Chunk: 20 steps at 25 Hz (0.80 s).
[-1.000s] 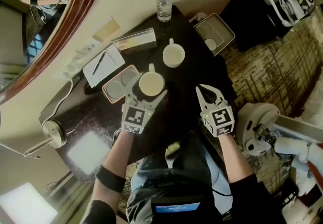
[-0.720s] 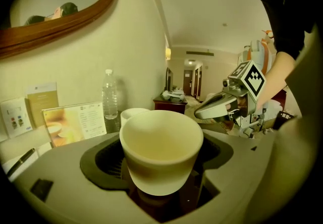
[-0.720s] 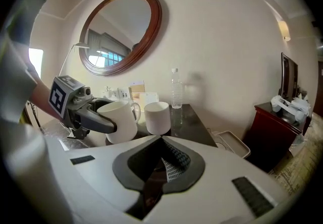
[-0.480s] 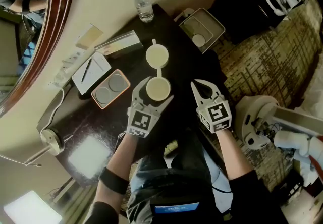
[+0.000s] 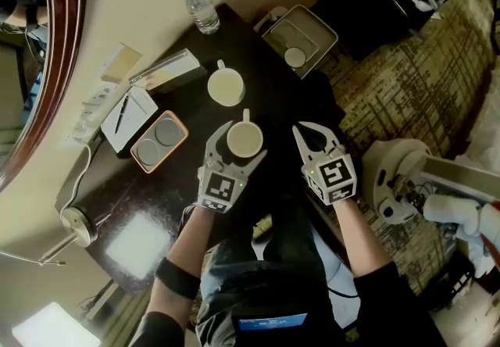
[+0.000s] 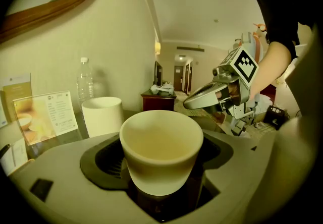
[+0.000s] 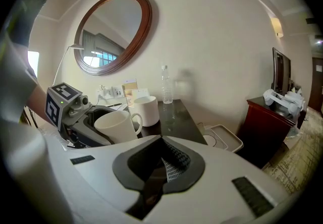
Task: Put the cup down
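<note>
since a second ago the left gripper [image 5: 239, 144] has carried the cup [image 5: 244, 138] across the dark table [image 5: 273, 99], from the orange tray [image 5: 139, 158] side of the second mug [image 5: 225, 87] to its near right. its jaws stand wide, clamped round the cup's body below the rim with the handle pointing away; base on table or not, cannot tell. the right gripper [image 5: 314, 137] hangs just beside, jaws together, empty. judgement: an empty glazed mug, stiff, smooth, breakable and fairly light, so this body hold suits a gentle set-down. print on the standing card [image 6: 46, 114] and the bottle [image 5: 201, 9] label is too small to read.
</note>
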Tool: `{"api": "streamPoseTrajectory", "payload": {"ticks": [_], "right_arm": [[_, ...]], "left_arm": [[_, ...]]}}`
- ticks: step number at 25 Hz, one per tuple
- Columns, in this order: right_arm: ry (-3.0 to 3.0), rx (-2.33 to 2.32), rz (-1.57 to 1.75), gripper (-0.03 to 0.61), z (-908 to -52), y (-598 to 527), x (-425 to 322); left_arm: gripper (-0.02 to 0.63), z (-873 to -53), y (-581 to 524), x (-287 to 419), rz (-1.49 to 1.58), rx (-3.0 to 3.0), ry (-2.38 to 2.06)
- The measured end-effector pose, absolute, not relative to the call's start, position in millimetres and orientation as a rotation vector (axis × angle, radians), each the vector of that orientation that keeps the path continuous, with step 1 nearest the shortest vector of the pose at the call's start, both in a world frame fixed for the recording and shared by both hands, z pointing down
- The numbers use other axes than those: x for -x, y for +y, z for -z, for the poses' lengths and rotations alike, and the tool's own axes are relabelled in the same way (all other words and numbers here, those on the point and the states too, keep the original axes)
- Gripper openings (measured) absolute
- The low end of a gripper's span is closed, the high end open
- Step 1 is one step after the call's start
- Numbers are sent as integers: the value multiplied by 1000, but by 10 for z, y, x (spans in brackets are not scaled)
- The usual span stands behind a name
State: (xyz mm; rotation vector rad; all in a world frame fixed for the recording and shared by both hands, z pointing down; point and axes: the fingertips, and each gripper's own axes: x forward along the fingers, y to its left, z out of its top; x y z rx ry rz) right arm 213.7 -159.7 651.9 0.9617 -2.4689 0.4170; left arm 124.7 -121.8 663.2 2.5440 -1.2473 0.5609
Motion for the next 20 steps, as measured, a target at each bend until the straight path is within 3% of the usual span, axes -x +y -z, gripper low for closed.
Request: {"api": "streamPoseTrajectory", "payload": {"ticks": [20], "right_arm": [[-2459,-981,-416,17,-6416,-1576,-2286]], "left_arm": [[448,-6474,-1102,-1254,-602,-2559,-1203]]}}
